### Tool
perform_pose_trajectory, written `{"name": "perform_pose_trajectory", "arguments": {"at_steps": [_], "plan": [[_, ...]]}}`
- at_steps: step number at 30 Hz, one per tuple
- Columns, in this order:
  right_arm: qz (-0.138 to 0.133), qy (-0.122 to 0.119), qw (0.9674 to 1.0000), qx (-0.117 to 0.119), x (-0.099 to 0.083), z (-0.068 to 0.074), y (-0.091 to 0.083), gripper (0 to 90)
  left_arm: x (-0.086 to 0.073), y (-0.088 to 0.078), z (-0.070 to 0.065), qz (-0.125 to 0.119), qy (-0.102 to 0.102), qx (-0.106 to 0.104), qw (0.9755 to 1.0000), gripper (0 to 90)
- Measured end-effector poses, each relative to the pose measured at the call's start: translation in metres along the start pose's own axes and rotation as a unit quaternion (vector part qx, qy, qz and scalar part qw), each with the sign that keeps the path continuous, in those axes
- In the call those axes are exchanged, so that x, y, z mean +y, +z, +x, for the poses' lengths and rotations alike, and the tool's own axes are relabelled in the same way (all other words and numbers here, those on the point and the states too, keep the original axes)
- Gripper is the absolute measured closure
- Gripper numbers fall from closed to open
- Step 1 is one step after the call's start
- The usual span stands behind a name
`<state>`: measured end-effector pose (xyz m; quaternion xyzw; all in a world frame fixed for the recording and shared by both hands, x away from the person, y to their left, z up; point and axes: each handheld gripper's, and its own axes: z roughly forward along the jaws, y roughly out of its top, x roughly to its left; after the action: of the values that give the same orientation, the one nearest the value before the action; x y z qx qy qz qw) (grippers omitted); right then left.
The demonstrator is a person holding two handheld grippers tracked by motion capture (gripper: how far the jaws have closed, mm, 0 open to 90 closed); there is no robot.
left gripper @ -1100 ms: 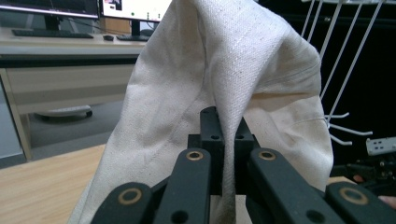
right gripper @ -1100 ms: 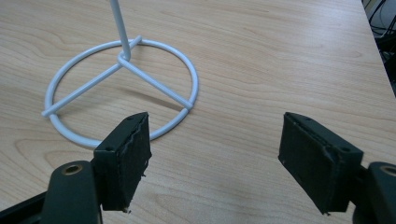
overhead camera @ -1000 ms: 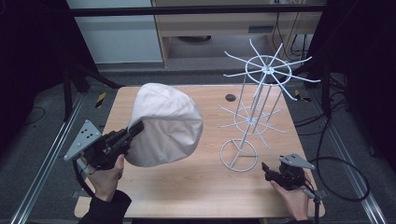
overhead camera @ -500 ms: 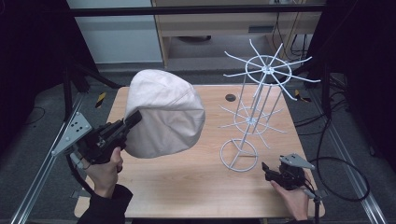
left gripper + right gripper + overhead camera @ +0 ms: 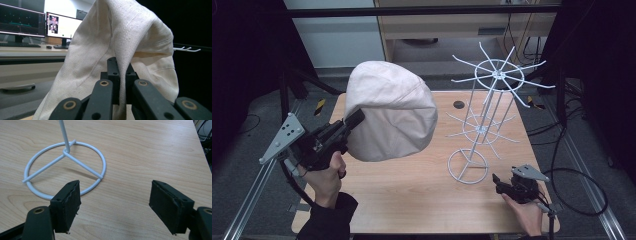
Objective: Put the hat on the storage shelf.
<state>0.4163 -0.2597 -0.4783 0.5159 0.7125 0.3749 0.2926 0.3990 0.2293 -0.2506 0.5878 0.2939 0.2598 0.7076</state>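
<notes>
ITEM: cream fabric hat (image 5: 389,117) | LOCATION: held clear above the tabletop (image 5: 412,200), left of the white wire rack (image 5: 482,125) | CHANGE: raised higher and carried rackward over the last second | LEFT: left gripper (image 5: 354,120) fingers clamped on the brim | RIGHT: right gripper (image 5: 497,181) fingers spread, empty, near the rack's base ring | INFERENCE: hanging on a rack arm is judged likely.

Hat (image 5: 389,115) held above table's (image 5: 412,200) left half, wire rack (image 5: 482,125) standing right of it, right tool (image 5: 498,181) before rack's base.
</notes>
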Motion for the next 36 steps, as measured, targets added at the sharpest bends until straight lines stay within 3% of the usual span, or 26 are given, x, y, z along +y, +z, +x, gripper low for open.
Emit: {"name": "perform_pose_trajectory", "arguments": {"at_steps": [23, 36], "plan": [[-0.005, 0.0, 1.0, 0.0, 0.0, -0.001, 0.0, 24.6, 0.02, 0.013, -0.011, -0.048, -0.013, -0.03, 0.9983, 88.4], [-0.007, -0.001, 1.0, 0.002, 0.0, -0.001, 0.0, 24.6, 0.034, 0.024, -0.019, -0.065, -0.009, -0.044, 0.9969, 88.4]]}}
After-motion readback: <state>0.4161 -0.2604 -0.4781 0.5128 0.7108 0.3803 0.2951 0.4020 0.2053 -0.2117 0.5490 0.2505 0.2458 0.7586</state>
